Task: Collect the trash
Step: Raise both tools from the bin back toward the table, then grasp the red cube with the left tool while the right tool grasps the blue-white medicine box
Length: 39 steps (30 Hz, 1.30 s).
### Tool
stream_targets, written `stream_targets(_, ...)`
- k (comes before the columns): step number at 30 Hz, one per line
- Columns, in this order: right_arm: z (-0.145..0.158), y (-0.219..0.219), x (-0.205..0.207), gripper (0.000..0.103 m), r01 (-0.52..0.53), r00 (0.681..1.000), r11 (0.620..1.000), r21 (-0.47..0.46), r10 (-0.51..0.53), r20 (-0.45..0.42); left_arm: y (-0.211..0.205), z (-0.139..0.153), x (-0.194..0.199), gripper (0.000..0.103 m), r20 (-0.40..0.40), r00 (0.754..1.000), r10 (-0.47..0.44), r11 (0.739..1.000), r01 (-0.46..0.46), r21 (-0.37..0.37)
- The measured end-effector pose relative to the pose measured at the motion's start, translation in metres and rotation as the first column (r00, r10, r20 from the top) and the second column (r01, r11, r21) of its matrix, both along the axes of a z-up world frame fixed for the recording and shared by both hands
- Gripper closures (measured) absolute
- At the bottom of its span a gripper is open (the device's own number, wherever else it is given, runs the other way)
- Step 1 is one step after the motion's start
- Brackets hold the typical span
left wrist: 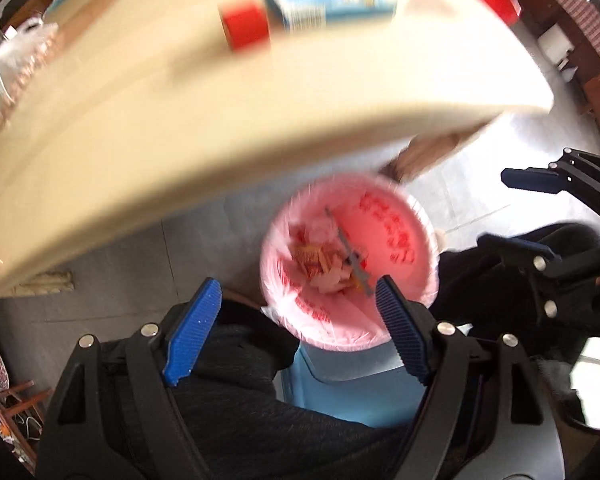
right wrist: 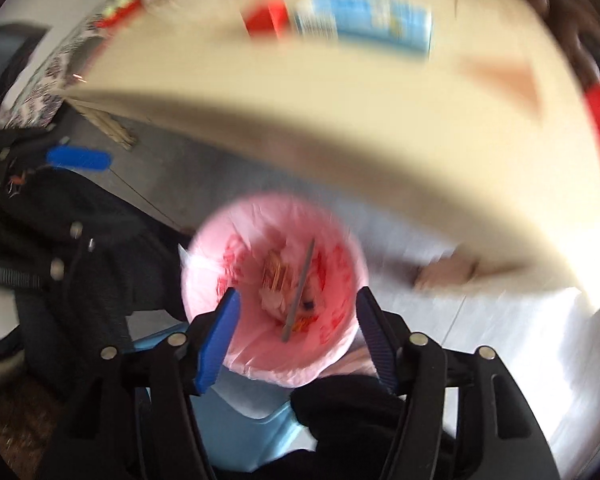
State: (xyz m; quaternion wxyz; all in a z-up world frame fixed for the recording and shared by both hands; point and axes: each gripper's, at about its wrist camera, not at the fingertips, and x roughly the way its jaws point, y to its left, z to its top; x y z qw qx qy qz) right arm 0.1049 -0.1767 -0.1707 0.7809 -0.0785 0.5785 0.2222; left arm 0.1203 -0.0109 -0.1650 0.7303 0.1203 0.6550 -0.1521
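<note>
A blue bin [left wrist: 340,396] lined with a pink bag [left wrist: 388,232] stands on the floor under the table's edge. Inside lie food scraps [left wrist: 320,260] and a thin grey stick [left wrist: 348,248]. My left gripper [left wrist: 296,284] hangs open above the bin's near rim with nothing between its pads. My right gripper [right wrist: 298,294] is open over the same pink bag [right wrist: 220,256], above the scraps [right wrist: 276,276] and the stick [right wrist: 300,292], and holds nothing. It also shows at the right of the left wrist view, right gripper [left wrist: 494,208]. Both views are blurred.
A cream table [left wrist: 180,140] fills the upper part of both views; on it lie a blue-and-white carton [left wrist: 328,0] and a red object [left wrist: 246,24]. A person's dark clothing [left wrist: 228,380] is beside the bin. A plastic bag [left wrist: 16,60] sits at the table's left end.
</note>
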Motion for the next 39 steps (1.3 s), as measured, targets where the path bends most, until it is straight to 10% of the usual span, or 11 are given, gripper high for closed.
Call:
stream_targets(8,0.122,-0.008,0.053,0.025,-0.161,0.969,0.986,0.032,0.152,0.194,0.001,0.091,0.075,0.021,0.015,0.995,0.102,0.993,-0.101,-0.068)
stream_targets(15,0.162,-0.027,0.109,0.018,-0.229,0.946,0.972,0.058,0.208,0.248,-0.01,0.107,0.118,0.021,-0.001,0.984,0.179,0.982,-0.179,-0.063)
stream_targets(39,0.042,0.016,0.204,0.017,-0.557,0.824,0.826,-0.088,0.563,0.063,-0.012,-0.008,0.192,0.021,-0.223,0.932,0.286,0.956,-0.294,-0.003)
